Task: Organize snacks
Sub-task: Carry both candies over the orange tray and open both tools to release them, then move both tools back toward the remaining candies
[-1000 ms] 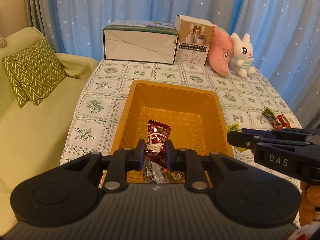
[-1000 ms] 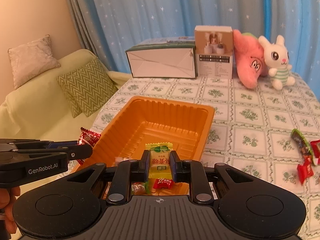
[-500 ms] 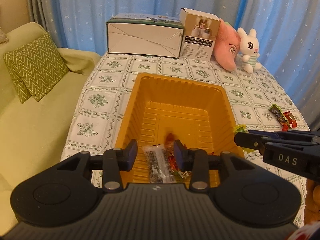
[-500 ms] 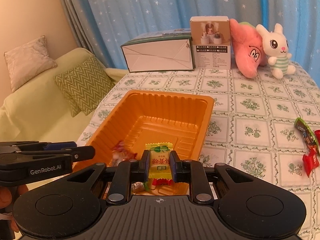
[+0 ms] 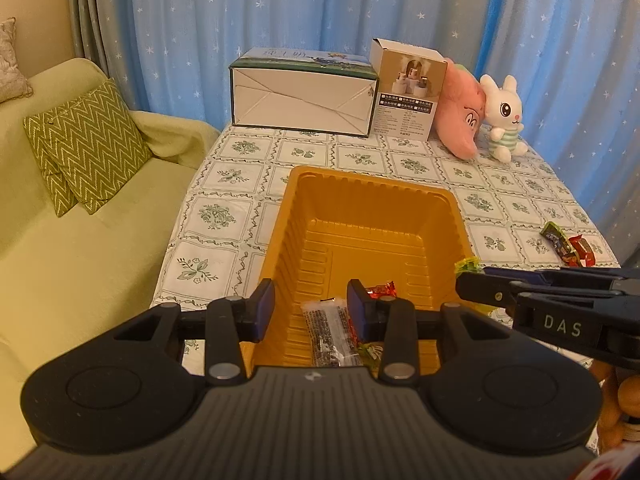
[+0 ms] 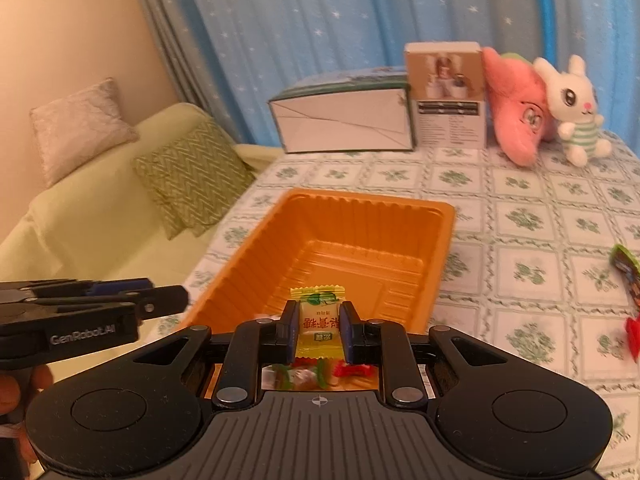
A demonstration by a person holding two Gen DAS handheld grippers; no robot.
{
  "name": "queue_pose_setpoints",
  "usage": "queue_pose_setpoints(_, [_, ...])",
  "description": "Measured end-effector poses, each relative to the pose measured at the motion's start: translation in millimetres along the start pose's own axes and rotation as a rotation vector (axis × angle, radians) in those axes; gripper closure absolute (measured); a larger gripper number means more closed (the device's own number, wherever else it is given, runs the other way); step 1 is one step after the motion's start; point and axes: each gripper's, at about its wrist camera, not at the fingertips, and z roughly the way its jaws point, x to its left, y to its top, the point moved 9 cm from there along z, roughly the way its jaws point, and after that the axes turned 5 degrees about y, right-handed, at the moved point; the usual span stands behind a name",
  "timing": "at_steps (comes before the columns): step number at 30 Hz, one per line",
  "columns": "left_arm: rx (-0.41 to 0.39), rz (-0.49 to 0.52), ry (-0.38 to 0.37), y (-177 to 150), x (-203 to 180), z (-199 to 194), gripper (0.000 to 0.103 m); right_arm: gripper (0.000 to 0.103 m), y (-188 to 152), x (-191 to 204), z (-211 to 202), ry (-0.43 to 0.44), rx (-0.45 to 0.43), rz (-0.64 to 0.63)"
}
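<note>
An orange plastic tray [image 5: 372,216] [image 6: 360,220] sits on the patterned tablecloth. My left gripper [image 5: 311,307] hangs open over its near end, nothing between its fingers. Below it lie a red-wrapped candy [image 5: 380,290] and a clear dark-printed packet [image 5: 328,332] on the tray floor. My right gripper [image 6: 319,326] is shut on a yellow candy packet [image 6: 318,322] above the tray's near end, with more wrapped candies [image 6: 320,374] under it. The right gripper also shows at the right of the left wrist view, a scrap of yellow-green wrapper [image 5: 468,266] at its tip.
Loose snacks [image 5: 566,244] [image 6: 628,272] lie on the table to the right of the tray. At the table's far edge stand a white carton [image 5: 304,98], a small printed box [image 5: 408,88], a pink plush [image 5: 460,114] and a white rabbit plush [image 5: 502,116]. A green sofa with cushions [image 5: 84,144] borders the left.
My left gripper has opened and let go of the red-wrapped candy, which dropped into the tray. The right gripper has kept its hold on the yellow packet.
</note>
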Motion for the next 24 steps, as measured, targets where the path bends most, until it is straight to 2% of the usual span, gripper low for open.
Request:
queue_pose_setpoints(2, [-0.003,0.005,0.009,-1.4,1.2,-1.3,0.068,0.068,-0.2,1.7,0.4,0.004,0.003,-0.021])
queue_pose_setpoints(3, [-0.003,0.005,0.013,-2.4,1.8,-2.0,0.068,0.049,0.4,0.9,-0.7,-0.003,-0.004,-0.026])
queue_pose_setpoints(4, [-0.003,0.002,0.016,-3.3,2.7,-2.7,0.067,0.040,1.1,-0.7,-2.8,-0.009,-0.014,-0.023])
queue_pose_setpoints(7, [-0.006,-0.008,0.024,-5.5,5.1,-6.3,0.066,0.040,2.5,-6.7,-9.4,-0.001,-0.027,0.002])
queue_pose_setpoints(13, [-0.025,-0.009,0.021,-5.5,-1.3,-20.4,0.065,0.040,-7.1,-26.6,-36.2,-0.067,-0.031,0.049])
queue_pose_setpoints(24, [-0.053,0.031,-0.050,-11.1,-54.1,-50.3,0.065,0.040,-31.3,-55.4,-99.1,-0.183,-0.040,0.100])
